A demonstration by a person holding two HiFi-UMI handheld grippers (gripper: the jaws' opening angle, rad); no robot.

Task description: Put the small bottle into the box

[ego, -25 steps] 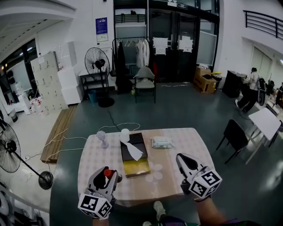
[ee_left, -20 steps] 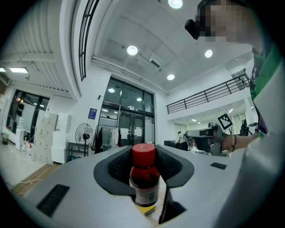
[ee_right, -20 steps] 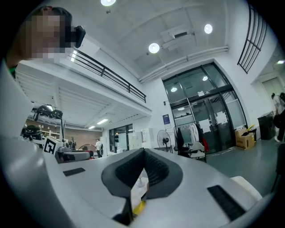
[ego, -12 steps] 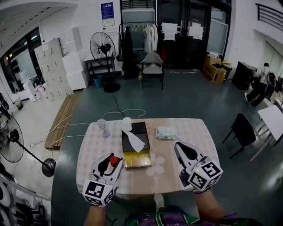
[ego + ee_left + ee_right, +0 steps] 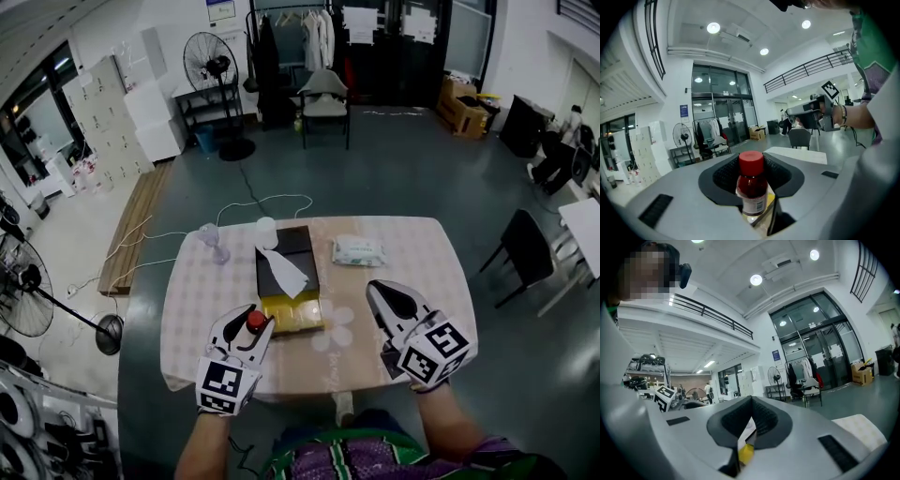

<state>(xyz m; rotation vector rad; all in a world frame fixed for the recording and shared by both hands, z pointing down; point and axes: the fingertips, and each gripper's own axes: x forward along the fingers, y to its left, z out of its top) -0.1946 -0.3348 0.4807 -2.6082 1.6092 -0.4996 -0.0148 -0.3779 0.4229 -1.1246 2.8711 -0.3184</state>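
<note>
The small bottle point(image 5: 253, 323) has a red cap and dark red contents. My left gripper point(image 5: 247, 328) is shut on it and holds it upright over the table's near left part, just left of the box's near end. In the left gripper view the bottle point(image 5: 751, 187) stands between the pads. The box point(image 5: 286, 258) is black with a yellow near section point(image 5: 292, 314) and lies mid-table with a white paper point(image 5: 287, 274) on top. My right gripper point(image 5: 379, 289) hangs right of the box, shut with nothing in it; its pads meet at the tip point(image 5: 751, 401).
On the checkered tablecloth point(image 5: 412, 258) lie a packet of wipes point(image 5: 358, 250), a clear stemmed glass point(image 5: 213, 242) and a white cup point(image 5: 266, 231) beyond the box. A dark chair point(image 5: 525, 253) stands to the right, fans and cables on the floor to the left.
Both grippers have come down and forward toward the table. The left one has carried the bottle closer to the box's yellow near end. Neither gripper's jaws have changed.
</note>
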